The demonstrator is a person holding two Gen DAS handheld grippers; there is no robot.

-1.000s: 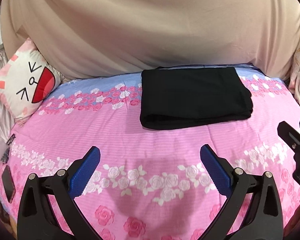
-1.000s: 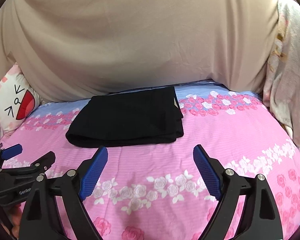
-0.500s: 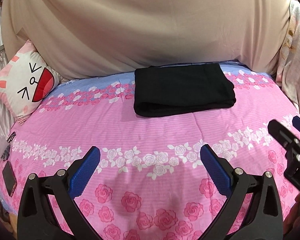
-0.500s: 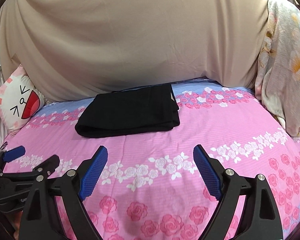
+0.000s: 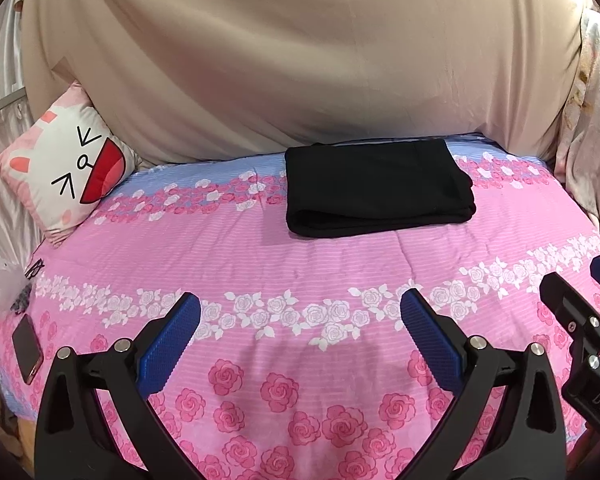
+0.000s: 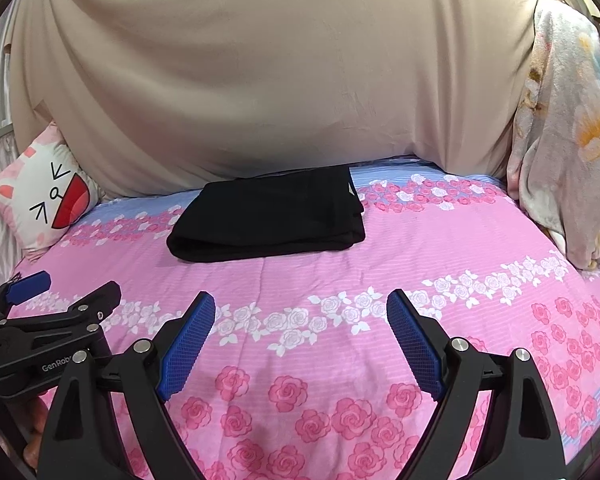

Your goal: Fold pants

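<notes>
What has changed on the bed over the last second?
Both grippers have drawn back from the folded black pants, which now look smaller and farther off in both views. The left gripper and right gripper keep their blue fingers spread wide, holding nothing. The pants, the cat pillow and the phone stayed put on the pink bedspread.

Pants (image 5: 374, 188) — matt black cloth

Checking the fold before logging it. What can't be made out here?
- Black folded pants, both wrist views: underside and inner layers hidden by the top layer.
- Phone, left wrist view: screen too small and distorted at the frame edge.
- Bed's near edge: blocked by both grippers.
</notes>
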